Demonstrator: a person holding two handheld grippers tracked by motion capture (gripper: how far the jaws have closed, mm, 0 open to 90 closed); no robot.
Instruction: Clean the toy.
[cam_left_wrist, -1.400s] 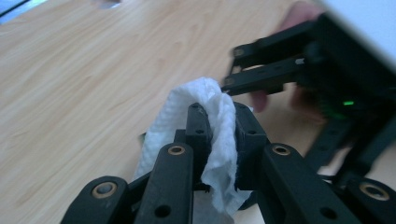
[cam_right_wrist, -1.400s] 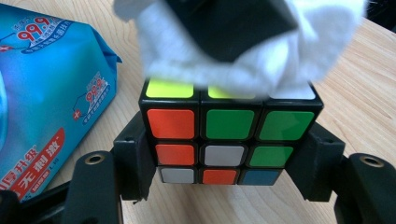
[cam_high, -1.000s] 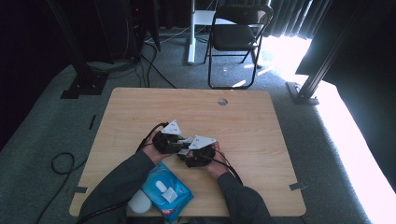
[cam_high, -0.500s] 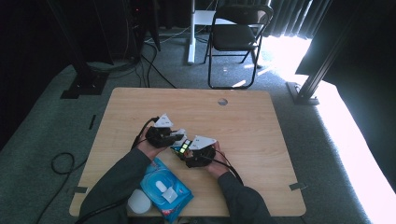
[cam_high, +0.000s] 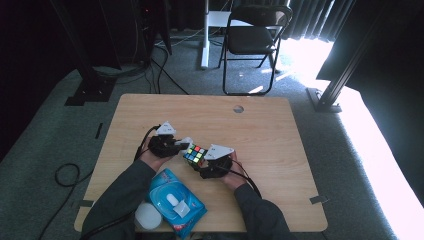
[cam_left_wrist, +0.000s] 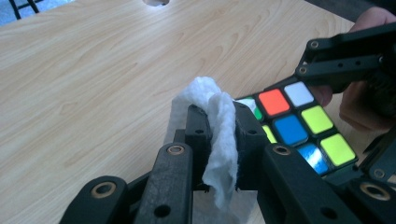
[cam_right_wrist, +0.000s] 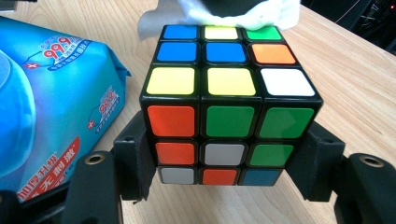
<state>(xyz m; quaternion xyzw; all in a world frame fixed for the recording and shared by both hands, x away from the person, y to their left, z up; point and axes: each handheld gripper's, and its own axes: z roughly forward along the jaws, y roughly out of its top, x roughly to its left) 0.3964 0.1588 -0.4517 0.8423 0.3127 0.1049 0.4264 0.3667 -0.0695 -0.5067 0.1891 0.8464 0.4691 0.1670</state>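
My right tongs (cam_right_wrist: 224, 154) clamp the Rubik's cube (cam_right_wrist: 224, 100) just above the counter (cam_high: 270, 125), my left tongs (cam_left_wrist: 219, 135) pinch the white wipe (cam_left_wrist: 219, 116) against its far top edge, so the wiping looks barely begun.

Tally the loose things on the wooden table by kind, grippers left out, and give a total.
Multicoloured puzzle cube: 1
White wet wipe, crumpled: 1
Blue plastic pack of wet wipes: 1
White round lid-like thing, at the table's near edge: 1
Total: 4
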